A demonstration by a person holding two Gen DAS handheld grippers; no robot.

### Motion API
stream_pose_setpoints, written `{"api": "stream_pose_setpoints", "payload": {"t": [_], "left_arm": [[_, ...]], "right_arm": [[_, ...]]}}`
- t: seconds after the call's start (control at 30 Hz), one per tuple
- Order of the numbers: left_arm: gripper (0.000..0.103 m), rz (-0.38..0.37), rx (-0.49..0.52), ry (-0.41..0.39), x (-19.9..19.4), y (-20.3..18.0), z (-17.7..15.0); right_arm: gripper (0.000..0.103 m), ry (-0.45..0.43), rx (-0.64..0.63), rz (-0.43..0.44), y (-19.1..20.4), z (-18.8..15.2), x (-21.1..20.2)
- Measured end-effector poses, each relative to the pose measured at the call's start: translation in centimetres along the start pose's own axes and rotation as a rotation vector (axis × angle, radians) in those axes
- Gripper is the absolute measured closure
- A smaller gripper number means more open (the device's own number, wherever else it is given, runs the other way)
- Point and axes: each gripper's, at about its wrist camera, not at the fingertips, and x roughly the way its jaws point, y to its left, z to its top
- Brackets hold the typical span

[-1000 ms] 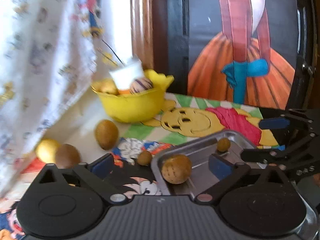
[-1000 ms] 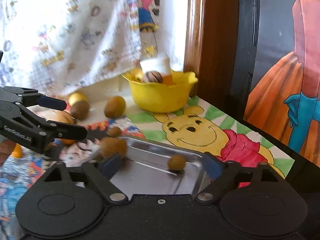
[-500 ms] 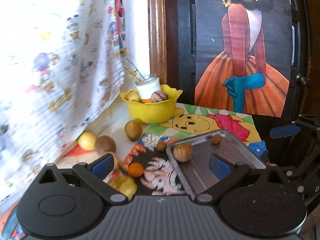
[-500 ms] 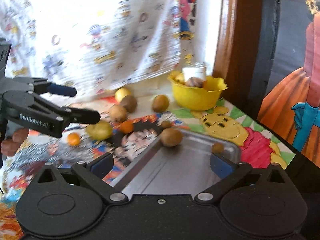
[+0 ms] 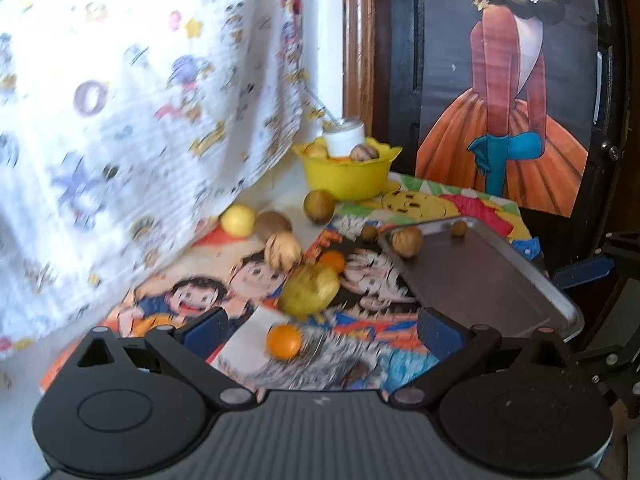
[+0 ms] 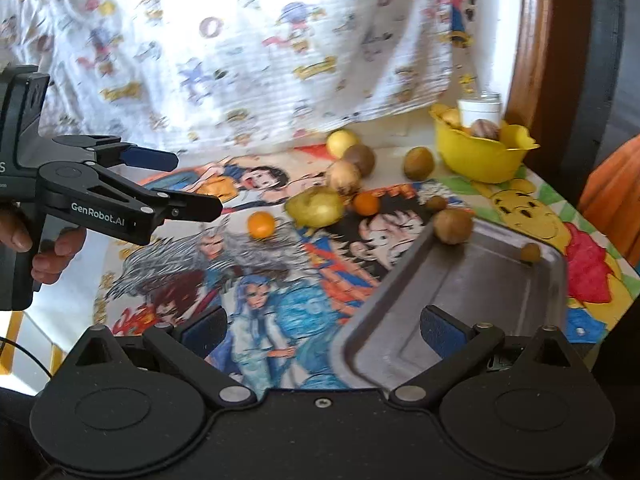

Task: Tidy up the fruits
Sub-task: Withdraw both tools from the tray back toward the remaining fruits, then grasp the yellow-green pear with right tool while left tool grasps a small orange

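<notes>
Both grippers hang above the table with jaws spread wide, holding nothing: the left gripper [image 5: 320, 326] and the right gripper [image 6: 324, 326]. At 1 o'clock from the right one lies the metal tray [image 6: 460, 304], two brown fruits [image 6: 453, 226] at its far rim. At 11 o'clock lie two small oranges [image 6: 261, 225] and one yellow-green fruit [image 6: 316, 208]. Farthest, at 1 o'clock, stands one yellow bowl [image 6: 480, 156].

A white cartoon-printed cloth [image 6: 248, 52] hangs behind the colourful cartoon-drawing table cover [image 6: 280, 280]; a painted picture of an orange-skirted figure [image 5: 508, 120] stands, apparently, against a dark panel.
</notes>
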Motion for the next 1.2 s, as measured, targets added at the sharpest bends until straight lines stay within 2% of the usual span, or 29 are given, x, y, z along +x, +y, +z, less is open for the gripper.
{"api": "stream_pose_setpoints", "payload": {"t": [0.27, 0.47, 0.7, 0.9, 1.03, 1.2], "left_arm": [[0.000, 0.006, -0.033, 0.048, -0.5, 3.1, -3.4], [0.000, 0.014, -0.068, 0.080, 0.4, 5.0, -4.4], [0.000, -0.016, -0.028, 0.077, 1.9, 5.8, -4.2], [0.000, -0.041, -0.010, 0.059, 3.8, 5.7, -3.8], [0.000, -0.052, -0.044, 0.071, 5.4, 5.7, -3.5], [0.000, -0.058, -0.051, 0.074, 7.3, 5.4, -3.0]], "right_arm": [[0.001, 0.078, -0.025, 0.010, 1.6, -0.6, 2.0], [0.001, 0.134, -0.021, 0.019, 2.0, -0.3, 4.1], [0.001, 0.103, 0.018, 0.004, 0.8, 3.2, 5.4], [0.001, 0.050, 0.114, -0.018, -1.1, 7.1, 7.7], [0.001, 0.055, 0.272, 0.012, -2.9, 9.0, 10.8], [0.001, 0.068, 0.374, 0.051, -3.9, 10.2, 14.9]]}}
